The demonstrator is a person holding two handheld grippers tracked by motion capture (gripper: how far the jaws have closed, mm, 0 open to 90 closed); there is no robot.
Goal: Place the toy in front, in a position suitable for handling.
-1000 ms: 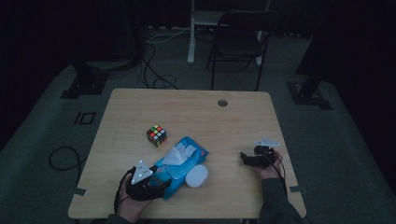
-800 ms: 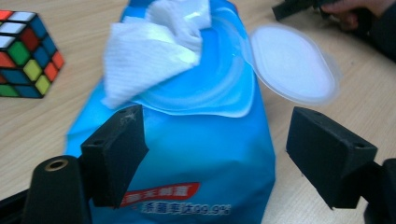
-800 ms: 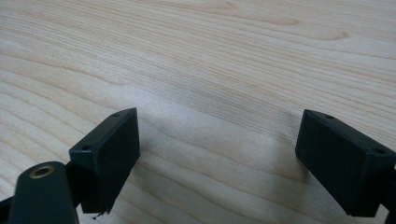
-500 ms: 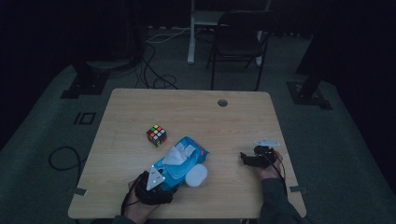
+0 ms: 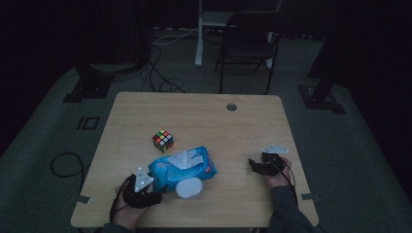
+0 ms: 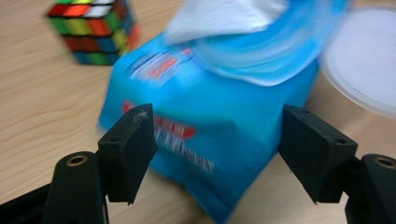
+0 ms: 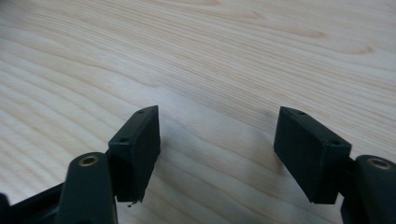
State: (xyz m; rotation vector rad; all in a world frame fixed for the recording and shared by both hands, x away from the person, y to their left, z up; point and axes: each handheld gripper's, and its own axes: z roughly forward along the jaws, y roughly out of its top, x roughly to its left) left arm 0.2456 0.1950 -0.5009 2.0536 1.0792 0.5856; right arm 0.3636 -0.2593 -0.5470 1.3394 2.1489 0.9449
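Observation:
A blue wet-wipes pack (image 5: 183,165) lies near the front middle of the wooden table (image 5: 204,116), its round white lid (image 5: 188,188) flipped open and a white wipe sticking up. In the left gripper view the wet-wipes pack (image 6: 219,93) sits just beyond and between the wide-apart jaws. My left gripper (image 5: 156,196) is open at the pack's near left corner, apart from it. My right gripper (image 5: 252,165) rests open at the front right, with bare wood (image 7: 215,70) between its jaws.
A colourful puzzle cube (image 5: 163,140) stands behind the pack, to its left; the puzzle cube (image 6: 93,28) is also at the top left of the left gripper view. A cable hole (image 5: 231,106) is at the table's back. A chair (image 5: 252,39) stands beyond the table.
My left gripper has drawn back towards the table's front left, away from the pack's near end. The right gripper has stayed put.

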